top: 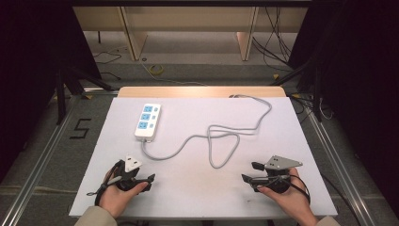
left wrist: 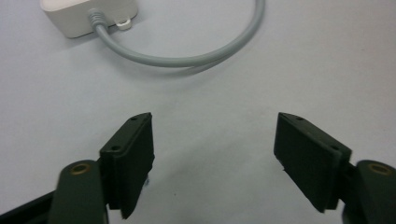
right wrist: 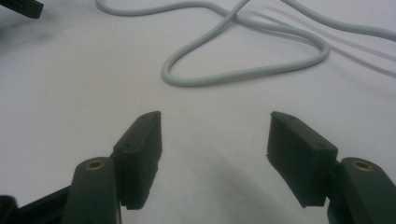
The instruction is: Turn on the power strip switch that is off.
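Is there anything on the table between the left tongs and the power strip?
Nothing blocks the way. The left tongs are open over bare table. Between them and the power strip lies only the strip's own grey cable, curving across the table.

White three-socket power strip [top: 147, 122]: on the pale table sheet [top: 188, 188], far left. Grey looped cable [top: 221, 141]: trails right from the strip across the middle. Left gripper [top: 149, 180] and right gripper [top: 249, 173]: at the near corners, well apart from both.
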Demonstrator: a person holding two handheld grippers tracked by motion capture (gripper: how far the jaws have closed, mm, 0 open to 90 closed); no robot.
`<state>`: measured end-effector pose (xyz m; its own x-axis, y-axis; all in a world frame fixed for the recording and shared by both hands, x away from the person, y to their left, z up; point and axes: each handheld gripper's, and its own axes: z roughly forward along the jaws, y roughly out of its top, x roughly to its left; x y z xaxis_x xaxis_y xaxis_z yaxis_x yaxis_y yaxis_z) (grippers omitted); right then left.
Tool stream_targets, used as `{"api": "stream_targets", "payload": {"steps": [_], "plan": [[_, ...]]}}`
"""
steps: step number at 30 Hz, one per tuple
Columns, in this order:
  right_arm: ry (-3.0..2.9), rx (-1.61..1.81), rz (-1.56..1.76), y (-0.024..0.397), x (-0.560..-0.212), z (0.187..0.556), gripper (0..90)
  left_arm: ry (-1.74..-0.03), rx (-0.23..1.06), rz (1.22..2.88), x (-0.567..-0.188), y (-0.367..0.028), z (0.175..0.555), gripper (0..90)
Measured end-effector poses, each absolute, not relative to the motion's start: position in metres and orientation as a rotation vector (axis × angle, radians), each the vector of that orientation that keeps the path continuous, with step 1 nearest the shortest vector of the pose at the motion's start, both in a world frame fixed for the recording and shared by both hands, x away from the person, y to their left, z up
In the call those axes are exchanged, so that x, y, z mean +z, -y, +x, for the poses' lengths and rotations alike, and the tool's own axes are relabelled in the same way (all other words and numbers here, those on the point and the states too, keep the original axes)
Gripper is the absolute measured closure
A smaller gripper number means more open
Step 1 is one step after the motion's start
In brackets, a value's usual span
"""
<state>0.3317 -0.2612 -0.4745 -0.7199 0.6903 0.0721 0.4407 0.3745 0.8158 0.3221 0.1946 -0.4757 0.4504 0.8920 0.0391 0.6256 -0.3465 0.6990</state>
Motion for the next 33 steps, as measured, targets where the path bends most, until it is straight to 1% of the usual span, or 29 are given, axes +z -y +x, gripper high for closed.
{"api": "stream_targets", "payload": {"steps": [3, 4, 5, 6, 7, 10, 12, 15, 16, 23, 33], "plan": [[-2.36, 1.267, 0.995, 0.261, -0.474, 0.331, 36.7, -1.277, 0.564, 2.088, -0.474, -0.197, 0.323, 36.6], [-2.36, 1.267, 0.995, 0.261, -0.474, 0.331, 36.7, -1.283, 0.567, 2.084, -0.473, -0.198, 0.323, 36.6], [-2.36, 1.268, 0.992, 0.261, -0.474, 0.332, 36.9, -1.287, 0.57, 2.086, -0.472, -0.198, 0.323, 42.3], [-2.362, 1.268, 0.99, 0.261, -0.474, 0.332, 36.9, -1.295, 0.58, 2.085, -0.471, -0.199, 0.323, 45.6], [-2.362, 1.268, 0.988, 0.26, -0.475, 0.332, 37.0, -1.302, 0.589, 2.089, -0.47, -0.199, 0.323, 50.7], [-2.359, 1.267, 0.983, 0.26, -0.474, 0.332, 37.2, -1.31, 0.597, 2.107, -0.464, -0.204, 0.326, 68.1], [-2.353, 1.27, 0.979, 0.26, -0.474, 0.332, 37.2, -1.308, 0.601, 2.111, -0.463, -0.205, 0.327, 78.0], [-2.354, 1.266, 0.984, 0.26, -0.474, 0.332, 37.3, -1.308, 0.594, 2.127, -0.461, -0.207, 0.33, 88.2], [-2.355, 1.264, 0.985, 0.259, -0.474, 0.332, 37.3, -1.317, 0.596, 2.119, -0.46, -0.207, 0.331, 89.5], [-2.359, 1.266, 0.978, 0.257, -0.475, 0.332, 37.1, -1.338, 0.58, 2.108, -0.456, -0.208, 0.336, 89.7], [-2.355, 1.266, 0.98, 0.258, -0.475, 0.332, 37.0, -1.377, 0.54, 2.133, -0.449, -0.207, 0.352, 89.9]]}}
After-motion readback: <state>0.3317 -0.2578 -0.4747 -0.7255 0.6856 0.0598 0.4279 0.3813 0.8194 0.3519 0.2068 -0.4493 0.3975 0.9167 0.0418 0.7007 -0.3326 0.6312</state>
